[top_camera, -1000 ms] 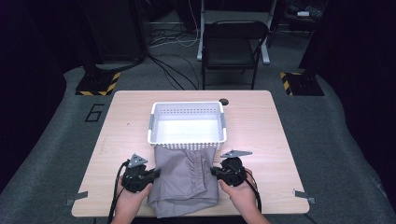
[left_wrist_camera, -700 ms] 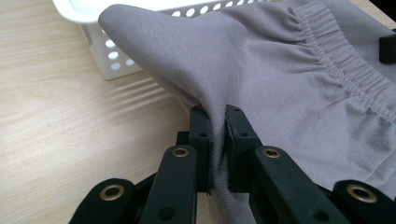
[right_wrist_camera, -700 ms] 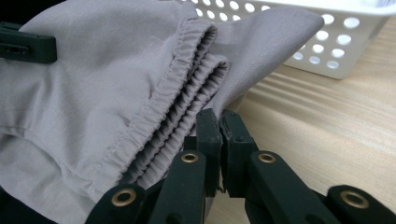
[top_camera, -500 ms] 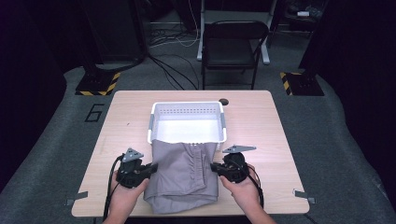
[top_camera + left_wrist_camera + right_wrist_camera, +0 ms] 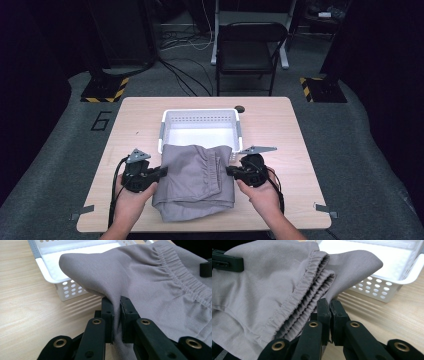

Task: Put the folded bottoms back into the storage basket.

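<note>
A folded grey garment [image 5: 196, 180] with an elastic waistband hangs between my two grippers over the front of the table, its far edge lapping the near rim of a white perforated basket [image 5: 200, 125]. My left gripper [image 5: 161, 171] is shut on the garment's left edge [image 5: 135, 277], cloth pinched between the jaws [image 5: 117, 315]. My right gripper [image 5: 231, 171] is shut on the right edge, by the gathered waistband [image 5: 312, 290], with cloth squeezed between its jaws [image 5: 329, 315]. The basket's white floor [image 5: 392, 262] is bare.
The wooden table [image 5: 280, 130] has bare room left and right of the basket. A small dark round thing [image 5: 240, 108] lies behind the basket's right corner. A black folding chair [image 5: 250, 50] and floor cables stand beyond the table's far edge.
Both grippers have risen and moved toward the basket with the garment. Its far edge, which lay short of the basket, now overlaps the near rim.
</note>
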Action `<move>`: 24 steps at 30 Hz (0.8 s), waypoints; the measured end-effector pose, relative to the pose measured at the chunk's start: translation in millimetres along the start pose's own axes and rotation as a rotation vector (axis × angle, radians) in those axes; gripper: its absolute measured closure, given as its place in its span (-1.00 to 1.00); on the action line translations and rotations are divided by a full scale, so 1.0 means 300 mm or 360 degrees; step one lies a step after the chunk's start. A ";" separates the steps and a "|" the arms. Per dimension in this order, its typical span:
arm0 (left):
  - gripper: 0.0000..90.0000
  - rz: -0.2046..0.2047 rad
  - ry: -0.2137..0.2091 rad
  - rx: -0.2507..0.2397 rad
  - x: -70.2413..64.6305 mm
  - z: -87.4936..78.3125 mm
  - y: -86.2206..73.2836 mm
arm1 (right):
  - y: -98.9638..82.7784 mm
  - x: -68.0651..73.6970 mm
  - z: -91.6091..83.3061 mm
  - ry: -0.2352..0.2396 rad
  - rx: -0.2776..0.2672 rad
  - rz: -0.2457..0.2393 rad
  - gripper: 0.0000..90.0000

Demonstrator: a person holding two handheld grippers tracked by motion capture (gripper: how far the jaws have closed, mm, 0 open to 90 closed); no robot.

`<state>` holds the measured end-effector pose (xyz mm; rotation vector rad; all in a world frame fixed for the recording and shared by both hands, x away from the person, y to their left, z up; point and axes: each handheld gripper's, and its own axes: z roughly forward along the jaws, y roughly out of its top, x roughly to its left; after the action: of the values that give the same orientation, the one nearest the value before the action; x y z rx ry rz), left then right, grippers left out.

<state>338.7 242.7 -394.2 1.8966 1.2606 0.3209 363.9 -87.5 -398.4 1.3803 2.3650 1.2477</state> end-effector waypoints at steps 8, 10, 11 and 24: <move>0.85 0.0037 0.0002 0.0009 0.000 0.000 0.026 | 0.025 -0.007 -0.011 -0.0015 -0.0004 -0.0007 0.95; 0.85 0.0022 0.0007 -0.0003 -0.003 0.001 0.032 | 0.031 -0.007 -0.013 -0.0012 -0.0006 -0.0005 0.95; 0.85 0.0033 0.0003 0.0007 -0.001 -0.001 0.037 | 0.035 -0.008 -0.013 -0.0016 -0.0012 -0.0017 0.95; 0.85 0.0019 0.0011 -0.0014 0.013 0.009 0.087 | 0.091 -0.014 -0.023 -0.0035 -0.0016 -0.0044 0.95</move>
<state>359.0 240.3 -377.5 1.8979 1.2510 0.3392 381.0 -88.2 -375.7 1.3463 2.3520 1.2294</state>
